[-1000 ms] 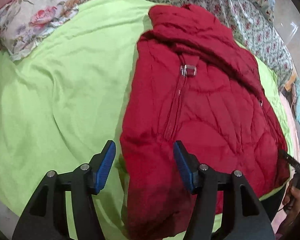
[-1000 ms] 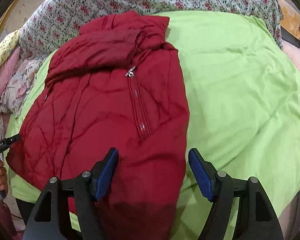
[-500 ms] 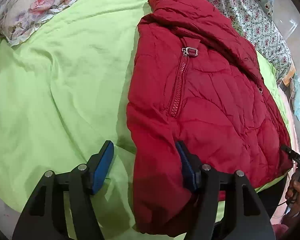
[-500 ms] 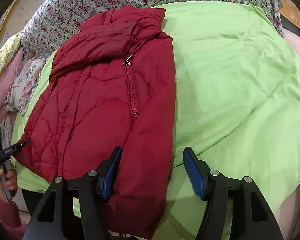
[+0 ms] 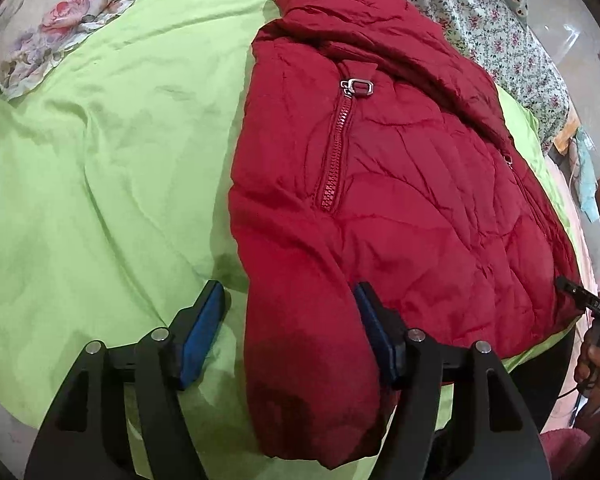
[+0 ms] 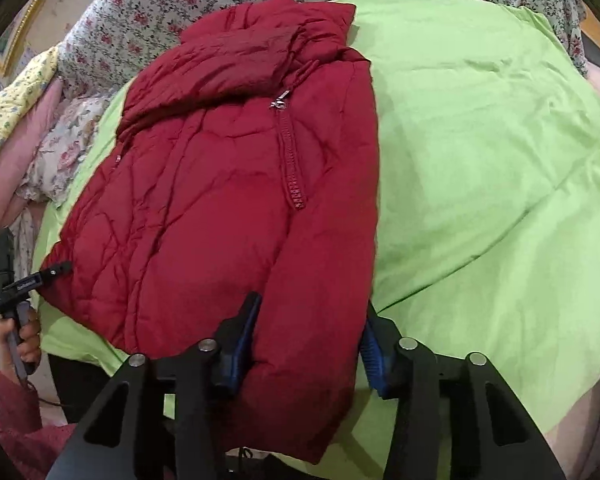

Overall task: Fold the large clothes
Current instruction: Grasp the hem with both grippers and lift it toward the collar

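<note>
My right tool (image 6: 308, 340) has just been closing and now pinches the red jacket's (image 5: 400, 184) near sleeve on the green sheet (image 5: 100, 160), my left tool (image 5: 288, 332) spread, just widening – floral bedding (image 6: 140, 12) behind.

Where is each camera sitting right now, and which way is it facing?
Left wrist: on the left tongs, looking down over the jacket on the green sheet; jaws just opening astride its near left corner; right hand at the edge.
Right wrist: on the right tongs, looking down likewise; jaws just closing onto the near right corner; left hand at the edge.
Shared: jacket, sheet, flowered bedding.
</note>
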Tool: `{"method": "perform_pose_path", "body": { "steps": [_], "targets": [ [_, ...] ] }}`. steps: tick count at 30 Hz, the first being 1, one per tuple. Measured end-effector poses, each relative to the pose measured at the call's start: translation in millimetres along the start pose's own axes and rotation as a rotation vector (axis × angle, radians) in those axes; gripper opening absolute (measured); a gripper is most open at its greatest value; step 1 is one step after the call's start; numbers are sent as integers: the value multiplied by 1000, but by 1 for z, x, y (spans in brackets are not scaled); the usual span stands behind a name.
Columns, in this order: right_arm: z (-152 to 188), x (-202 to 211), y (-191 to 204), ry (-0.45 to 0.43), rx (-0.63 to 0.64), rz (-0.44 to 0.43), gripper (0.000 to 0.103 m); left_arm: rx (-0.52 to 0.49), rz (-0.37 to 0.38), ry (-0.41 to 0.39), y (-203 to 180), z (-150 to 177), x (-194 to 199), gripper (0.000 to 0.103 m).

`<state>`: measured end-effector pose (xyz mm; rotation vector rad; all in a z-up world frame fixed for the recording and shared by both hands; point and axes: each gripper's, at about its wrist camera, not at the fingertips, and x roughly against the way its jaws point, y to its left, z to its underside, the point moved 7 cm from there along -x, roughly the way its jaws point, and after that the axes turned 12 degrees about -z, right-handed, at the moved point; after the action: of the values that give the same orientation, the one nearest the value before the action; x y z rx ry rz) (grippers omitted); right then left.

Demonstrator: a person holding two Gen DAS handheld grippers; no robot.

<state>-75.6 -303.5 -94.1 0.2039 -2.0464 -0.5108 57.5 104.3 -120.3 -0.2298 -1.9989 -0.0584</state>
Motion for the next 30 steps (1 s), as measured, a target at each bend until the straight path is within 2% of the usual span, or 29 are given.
{"method": "perform_pose_path", "body": {
  "steps": [9,14,15,16,17,19,21,25,30],
  "targets": [
    [2,-8,4,4,23,-2,49,-56,23,-5,-12,6,7,66],
    [3,-8,4,-12,39,-9,47,-68,12,2,-15,5,0,46],
    [3,-8,5,-14,41,-12,46,-73,13,-2,-16,5,1,41],
    [3,-8,5,-15,44,-17,42,-77,23,-5,-18,5,1,30],
    [2,-7,4,-16,46,-21,39,-79,40,-7,-20,6,2,26],
    [1,-6,5,-23,44,-27,28,-83,42,-21,-23,7,4,22],
    [0,-4,6,-36,38,-36,25,-88,43,-35,-25,7,7,19],
    [0,4,10,-68,23,-71,22,-103,48,-60,-29,4,20,16],
    [2,18,12,-110,-10,-173,21,-107,81,-111,-30,1,47,15]
  ]
}}
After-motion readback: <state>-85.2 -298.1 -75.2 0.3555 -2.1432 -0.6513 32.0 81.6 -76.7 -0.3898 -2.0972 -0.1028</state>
